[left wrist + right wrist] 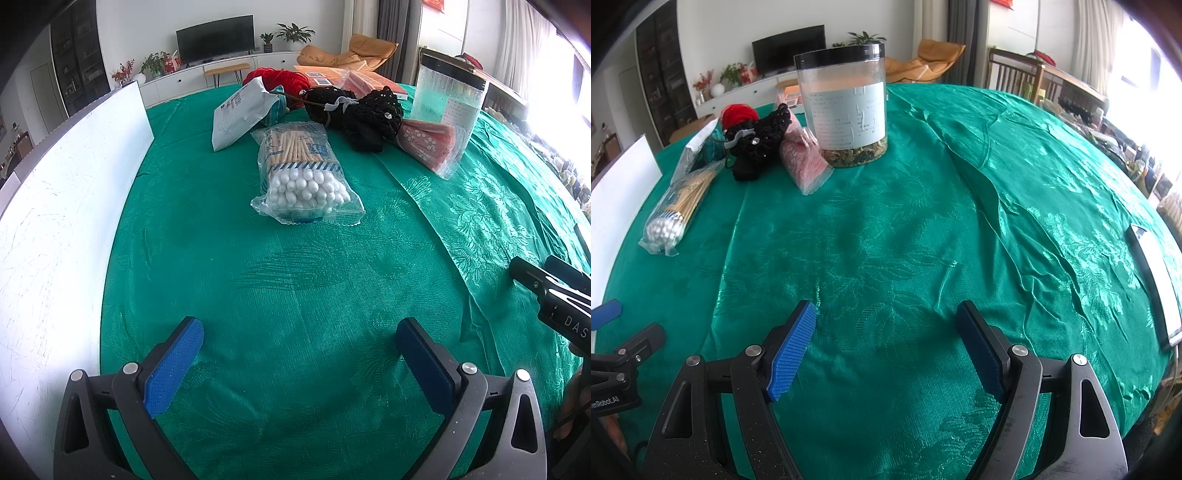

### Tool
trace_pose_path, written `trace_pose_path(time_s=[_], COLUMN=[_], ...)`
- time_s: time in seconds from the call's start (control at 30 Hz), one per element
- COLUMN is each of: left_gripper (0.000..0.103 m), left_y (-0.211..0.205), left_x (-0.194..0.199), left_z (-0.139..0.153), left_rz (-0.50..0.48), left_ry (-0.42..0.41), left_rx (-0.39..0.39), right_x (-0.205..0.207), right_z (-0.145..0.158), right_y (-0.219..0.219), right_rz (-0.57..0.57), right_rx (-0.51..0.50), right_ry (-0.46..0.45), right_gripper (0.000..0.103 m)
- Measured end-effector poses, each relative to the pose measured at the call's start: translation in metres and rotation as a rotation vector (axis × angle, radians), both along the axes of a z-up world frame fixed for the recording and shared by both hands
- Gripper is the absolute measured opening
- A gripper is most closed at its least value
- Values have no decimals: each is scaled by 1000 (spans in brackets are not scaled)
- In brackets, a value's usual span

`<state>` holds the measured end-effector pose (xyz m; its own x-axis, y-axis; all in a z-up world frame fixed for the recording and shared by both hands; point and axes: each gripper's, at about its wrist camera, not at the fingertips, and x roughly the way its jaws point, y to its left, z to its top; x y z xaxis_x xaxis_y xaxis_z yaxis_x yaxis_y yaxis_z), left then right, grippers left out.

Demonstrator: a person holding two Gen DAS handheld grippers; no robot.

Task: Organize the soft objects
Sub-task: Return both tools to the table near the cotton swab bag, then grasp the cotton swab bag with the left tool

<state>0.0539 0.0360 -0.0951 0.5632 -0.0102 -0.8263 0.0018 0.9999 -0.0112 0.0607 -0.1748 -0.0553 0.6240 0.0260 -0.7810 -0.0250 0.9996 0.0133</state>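
A clear bag of cotton swabs [303, 177] lies on the green tablecloth [295, 295], well ahead of my open, empty left gripper [299, 332]. Behind it lie a white packet [240, 110], a black lace item [354, 110], red yarn [280, 77] and a pink bagged item [428, 144]. In the right wrist view the swabs [676, 214], black lace [757, 144], red yarn [738, 112] and pink bag [805, 162] sit far left. My right gripper [886, 328] is open and empty over bare cloth.
A tall clear jar with a black lid [846, 107] stands beside the pink bag; it also shows in the left wrist view [447, 96]. A white board [66, 206] lines the left edge. A phone [1156, 288] lies at the right edge. An orange book [351, 77] lies at the back.
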Motion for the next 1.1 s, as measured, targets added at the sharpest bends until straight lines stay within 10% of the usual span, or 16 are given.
trace_pose_path(time_s=[1.1], left_gripper=[103], left_y=[8], left_x=[21], left_z=[34], left_rz=[51], left_ry=[-24], left_rx=[-90], right_x=[0], right_z=[0], right_y=[1], right_rz=[-1], right_rx=[0], right_ry=[2], right_gripper=[81])
